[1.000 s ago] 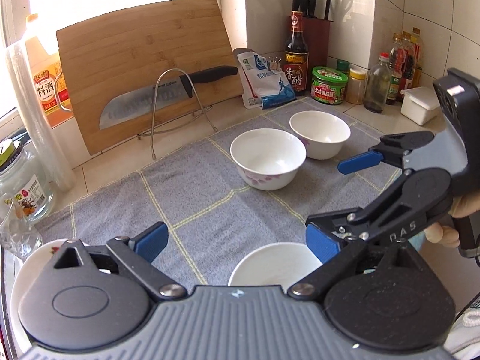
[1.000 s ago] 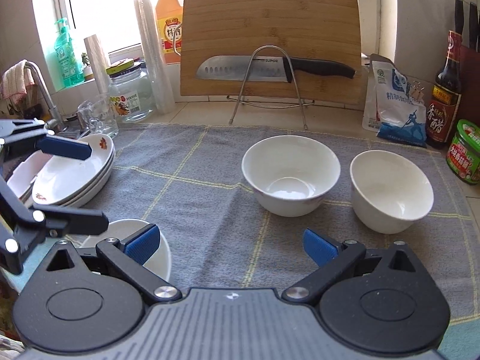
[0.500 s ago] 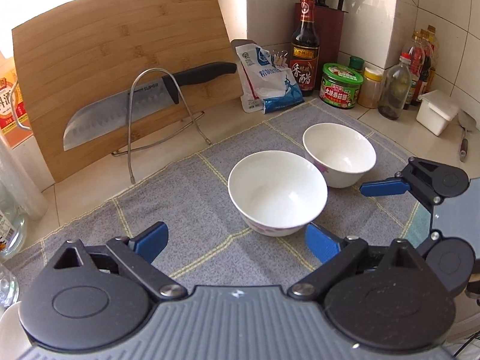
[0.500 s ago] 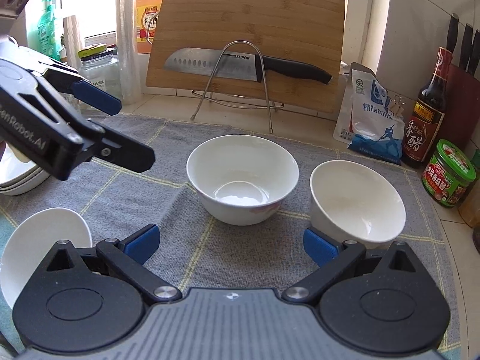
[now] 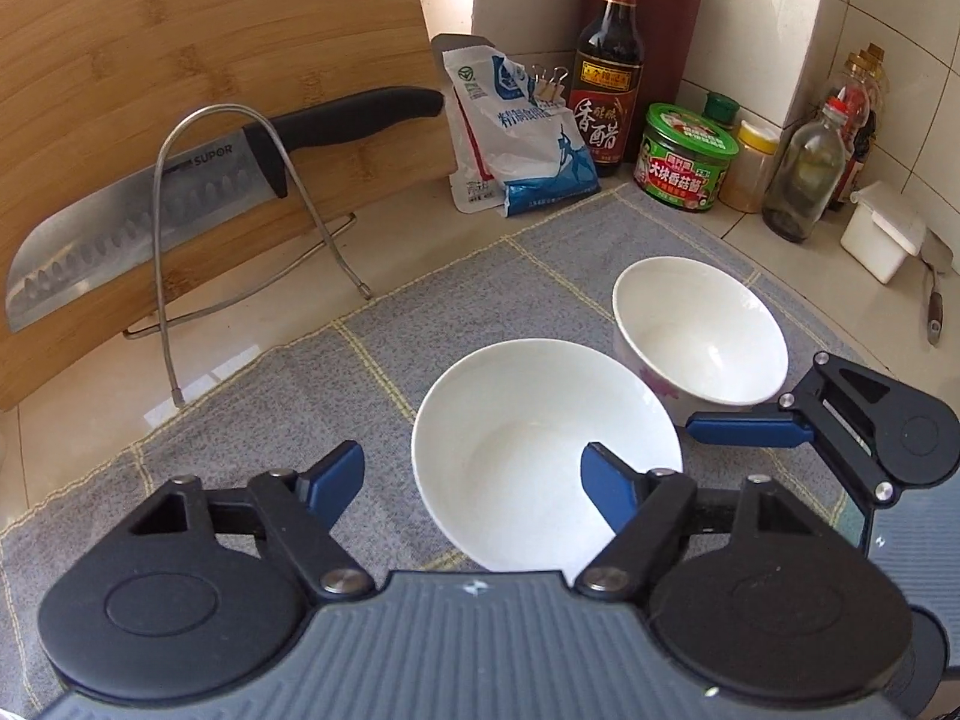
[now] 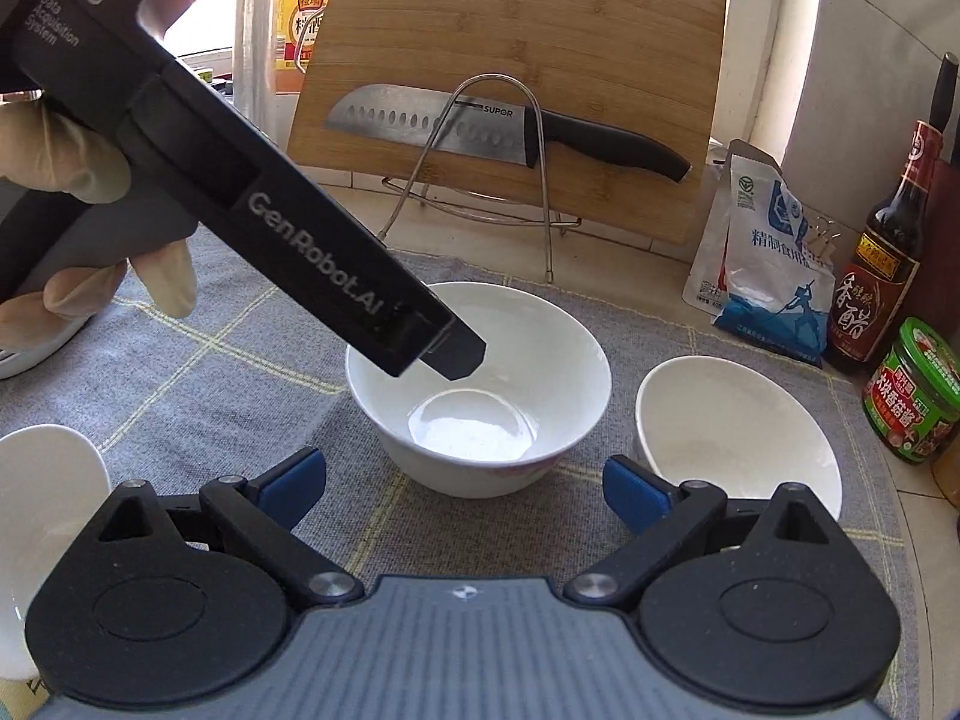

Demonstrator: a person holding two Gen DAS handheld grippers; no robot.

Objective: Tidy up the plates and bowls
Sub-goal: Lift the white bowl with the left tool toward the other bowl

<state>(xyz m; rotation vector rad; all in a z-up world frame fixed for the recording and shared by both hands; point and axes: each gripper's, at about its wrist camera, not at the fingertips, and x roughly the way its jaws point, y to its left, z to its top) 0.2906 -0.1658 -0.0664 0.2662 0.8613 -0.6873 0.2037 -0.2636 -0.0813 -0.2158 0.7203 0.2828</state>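
Two white bowls stand on the grey towel [image 5: 252, 420]: a middle bowl [image 5: 543, 450] [image 6: 480, 384] and a right bowl [image 5: 699, 339] [image 6: 735, 426]. My left gripper [image 5: 474, 480] is open and empty, its right pad over the middle bowl's inside, its left pad outside the rim; its tip [image 6: 456, 354] shows over that bowl in the right wrist view. My right gripper [image 6: 465, 483] is open and empty just in front of the middle bowl. A third white bowl [image 6: 36, 516] sits at the left edge.
A cutting board [image 6: 516, 90] with a knife [image 6: 480, 126] on a wire rack leans at the back. A salt bag [image 5: 522, 138], vinegar bottle [image 5: 606, 78], green jar [image 5: 684, 159] and other bottles line the back right. Stacked plates [image 6: 24, 354] lie at the left.
My left gripper has swung right and forward, from above the near-left bowl to over the middle bowl. My right gripper has moved closer to the middle bowl. Both stay open.
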